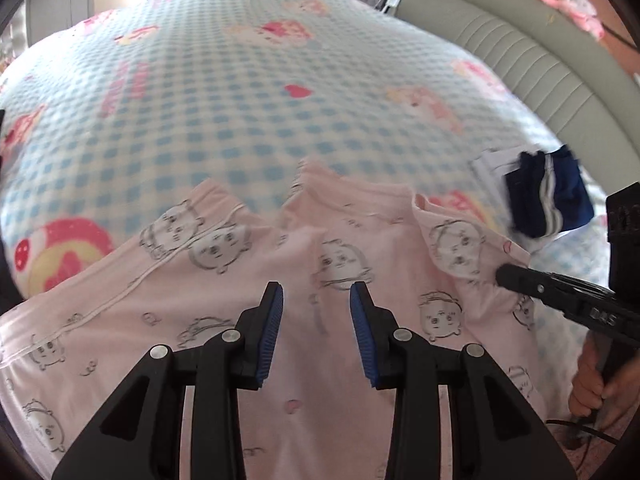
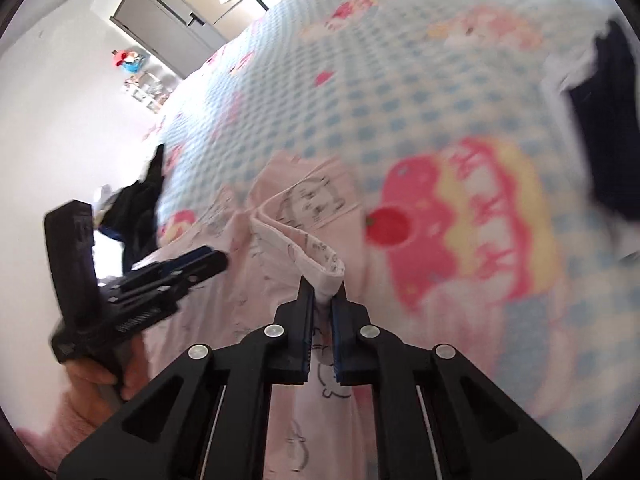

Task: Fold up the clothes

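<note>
A pale pink garment [image 1: 248,280] printed with grey cartoon faces lies spread on the bed. My left gripper [image 1: 316,300] is open and empty, hovering just above its middle. My right gripper [image 2: 323,300] is shut on a folded edge of the pink garment [image 2: 304,256] and lifts it slightly. The right gripper also shows in the left wrist view [image 1: 506,276] at the garment's right edge. The left gripper shows in the right wrist view [image 2: 216,260], at the left above the cloth.
The bed has a blue-and-white checked blanket [image 1: 240,100] with pink cartoon prints. A dark blue folded garment [image 1: 548,196] lies to the right on the bed. A padded grey-green headboard [image 1: 500,40] runs along the right. A dark garment [image 2: 136,208] lies at the bed's left edge.
</note>
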Demonstrator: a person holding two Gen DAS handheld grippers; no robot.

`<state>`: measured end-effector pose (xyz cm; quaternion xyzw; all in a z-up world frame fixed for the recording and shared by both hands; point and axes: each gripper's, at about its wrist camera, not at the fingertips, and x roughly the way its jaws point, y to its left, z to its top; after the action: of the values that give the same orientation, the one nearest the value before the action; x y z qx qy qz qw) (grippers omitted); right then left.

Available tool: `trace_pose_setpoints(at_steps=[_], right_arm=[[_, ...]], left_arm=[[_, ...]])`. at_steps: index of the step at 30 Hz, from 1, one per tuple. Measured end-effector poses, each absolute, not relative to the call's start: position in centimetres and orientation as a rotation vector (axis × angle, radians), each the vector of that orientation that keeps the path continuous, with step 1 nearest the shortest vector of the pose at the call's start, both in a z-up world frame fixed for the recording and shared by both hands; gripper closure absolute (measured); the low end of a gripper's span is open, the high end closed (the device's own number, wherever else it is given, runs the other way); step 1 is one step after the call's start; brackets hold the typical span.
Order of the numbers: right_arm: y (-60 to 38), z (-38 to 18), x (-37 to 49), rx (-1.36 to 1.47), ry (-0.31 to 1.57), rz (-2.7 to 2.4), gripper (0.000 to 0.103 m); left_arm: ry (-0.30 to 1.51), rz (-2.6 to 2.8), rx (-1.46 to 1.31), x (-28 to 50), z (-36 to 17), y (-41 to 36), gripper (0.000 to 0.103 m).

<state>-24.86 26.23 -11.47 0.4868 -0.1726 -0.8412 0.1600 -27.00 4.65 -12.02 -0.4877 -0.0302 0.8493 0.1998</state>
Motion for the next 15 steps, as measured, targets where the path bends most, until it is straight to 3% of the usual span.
trace_pose_setpoints(at_steps=[4,6,8,10,13,14,15], right_arm=[[31.2,-9.8,-24.2,1.440,-0.365,-2.709,0.098],[33.6,-9.6,-23.9,1.478,-0.451,-2.766,0.096],[35.9,-9.6,-23.5,1.517,-0.572,-2.792,0.095],[36.0,-9.0,-23.1,1.505,-0.549,-2.782,0.093],[35.0,-8.8,-22.7,1.495,-0.409,-2.706,0.058],[34.9,-9.2,-22.6,1.501,-0.401,-2.683,0.050],[34.8,-9.9,-22.9,1.521,-0.402,-2.667,0.050]], left_arm=[[-0.018,2.420,-1.350,-27.6,-12.8,5.6,0.065],[0.022,2.466,-1.376,-28.3,-13.6,6.0,0.058],[0.006,2.474,-1.405,-29.0,-13.9,6.0,0.058],[-0.030,2.458,-1.352,-29.3,-13.0,6.1,0.058],[0.068,2.416,-1.317,-30.8,-12.4,8.0,0.045],[0.099,2.398,-1.312,-31.4,-12.4,8.7,0.044],[0.103,2.369,-1.341,-32.3,-12.8,9.2,0.044]])
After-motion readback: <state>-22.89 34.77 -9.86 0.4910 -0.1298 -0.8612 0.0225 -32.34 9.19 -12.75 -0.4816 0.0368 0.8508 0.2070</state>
